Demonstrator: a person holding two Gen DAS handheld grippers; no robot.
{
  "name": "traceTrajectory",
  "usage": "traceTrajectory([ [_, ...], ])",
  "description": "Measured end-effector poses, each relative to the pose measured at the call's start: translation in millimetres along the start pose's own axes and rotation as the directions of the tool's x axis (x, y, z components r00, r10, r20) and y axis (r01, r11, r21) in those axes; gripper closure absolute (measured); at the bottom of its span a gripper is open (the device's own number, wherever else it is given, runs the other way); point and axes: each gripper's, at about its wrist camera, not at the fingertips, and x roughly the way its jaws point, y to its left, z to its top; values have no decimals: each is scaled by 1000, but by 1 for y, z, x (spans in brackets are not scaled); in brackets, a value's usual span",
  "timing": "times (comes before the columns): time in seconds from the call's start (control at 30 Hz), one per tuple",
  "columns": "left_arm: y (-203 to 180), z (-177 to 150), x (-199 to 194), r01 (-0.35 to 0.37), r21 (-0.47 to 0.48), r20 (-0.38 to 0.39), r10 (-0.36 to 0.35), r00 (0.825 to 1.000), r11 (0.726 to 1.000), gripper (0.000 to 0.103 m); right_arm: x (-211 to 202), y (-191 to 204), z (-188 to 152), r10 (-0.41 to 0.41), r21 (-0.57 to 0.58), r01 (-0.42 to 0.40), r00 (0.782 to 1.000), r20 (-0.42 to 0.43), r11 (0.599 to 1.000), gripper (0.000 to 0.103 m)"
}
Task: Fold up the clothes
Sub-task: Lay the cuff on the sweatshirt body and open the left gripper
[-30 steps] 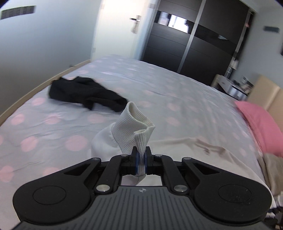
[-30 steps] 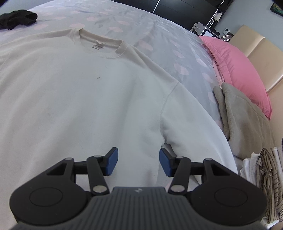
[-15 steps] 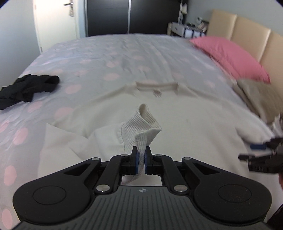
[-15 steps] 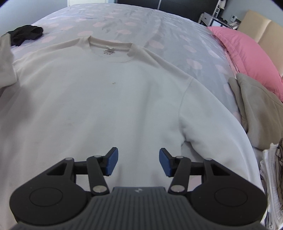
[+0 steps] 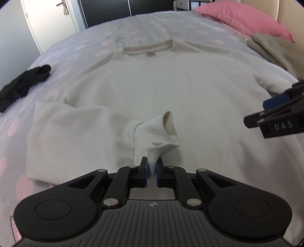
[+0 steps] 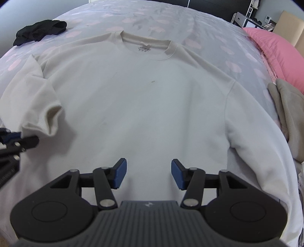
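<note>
Open bedspread (image 6: 209, 24) beyond the collar; black garment (image 6: 40, 31) far left; pink pillow (image 6: 275, 49) right.

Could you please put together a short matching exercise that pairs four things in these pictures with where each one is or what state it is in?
Things:
1. ribbed cuff
2. black garment
3. pink pillow
4. right gripper

Places or states:
A. bunched up on the bedspread, left of the sweatshirt
B. open over the sweatshirt's lower part, holding nothing
C. pinched between the fingers of the left gripper, over the sweatshirt's front
D. at the head of the bed, beyond the beige cloth

Pairs: 1-C, 2-A, 3-D, 4-B
</note>
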Motion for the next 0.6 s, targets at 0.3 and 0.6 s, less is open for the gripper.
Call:
traceTrajectory([
  [0.3,3,-14,-10,107,4,19,-107,994,994,67,3,14,3,35,8,-35,999,-7,999,47],
  [0.6,4,-26,-34,82,57,84,-87,993,995,55,-13,24,9,34,27,-38,990,138,999,42],
])
